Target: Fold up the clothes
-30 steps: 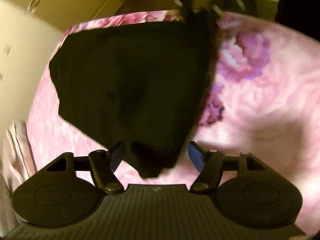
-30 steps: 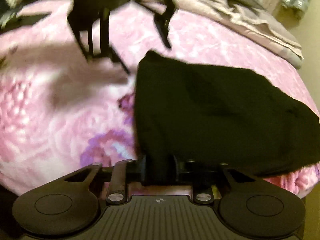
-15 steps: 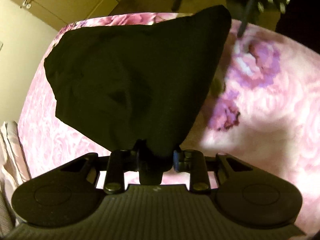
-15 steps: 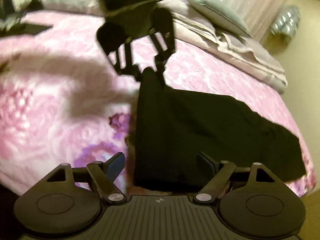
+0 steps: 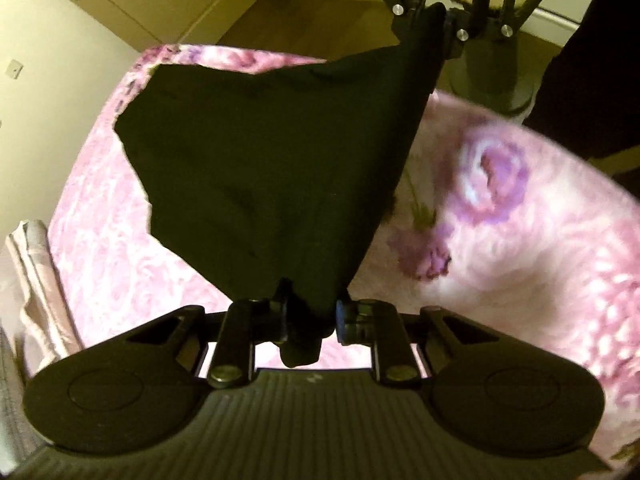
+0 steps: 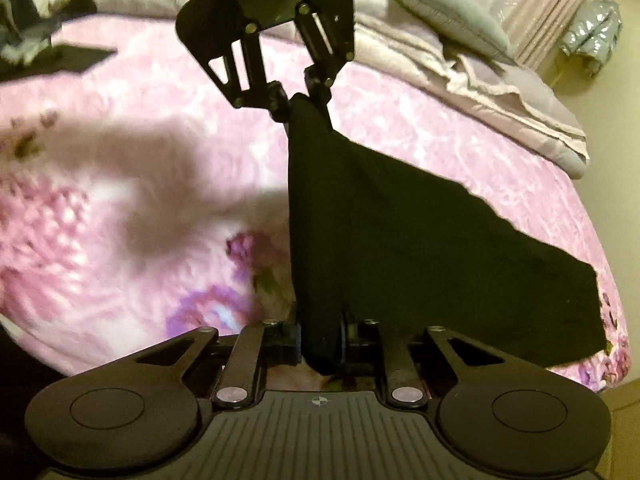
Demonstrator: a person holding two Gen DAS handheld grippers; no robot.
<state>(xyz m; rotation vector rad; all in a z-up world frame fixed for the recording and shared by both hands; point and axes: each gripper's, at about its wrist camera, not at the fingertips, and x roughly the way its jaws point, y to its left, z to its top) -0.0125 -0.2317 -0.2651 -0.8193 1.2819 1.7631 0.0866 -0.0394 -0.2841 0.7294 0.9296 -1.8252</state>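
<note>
**Q:** Where the black garment (image 5: 272, 168) hangs between the two tools, how do the fingers of each stand?

**A:** The left gripper (image 5: 310, 316) has its jaws drawn narrow, having just been closing, and its pads press on a bunched corner of the cloth, a small tail of which pokes out below them. The right gripper (image 6: 320, 340) likewise has just been closing; its jaws stand narrow, clamped on another corner of the same garment.

**Q:** Does each tool appear in the other's view?

**A:** Yes. In the left wrist view the right gripper (image 5: 438, 26) shows at the top, gripping the far corner; in the right wrist view the left gripper (image 6: 298, 100) shows at the top, pinching its corner.

**Q:** Where does the garment lie?

**A:** One edge is stretched between the two grips, raised above the pink floral bedspread (image 6: 120, 208). From there the cloth slopes down towards the bed's far edge, where its lower end reaches the bedspread near the corner.

**Q:** What lies at the head of the bed?

**A:** A pale pillow (image 6: 448, 16) rests on folded pale bedding (image 6: 500, 96).
</note>
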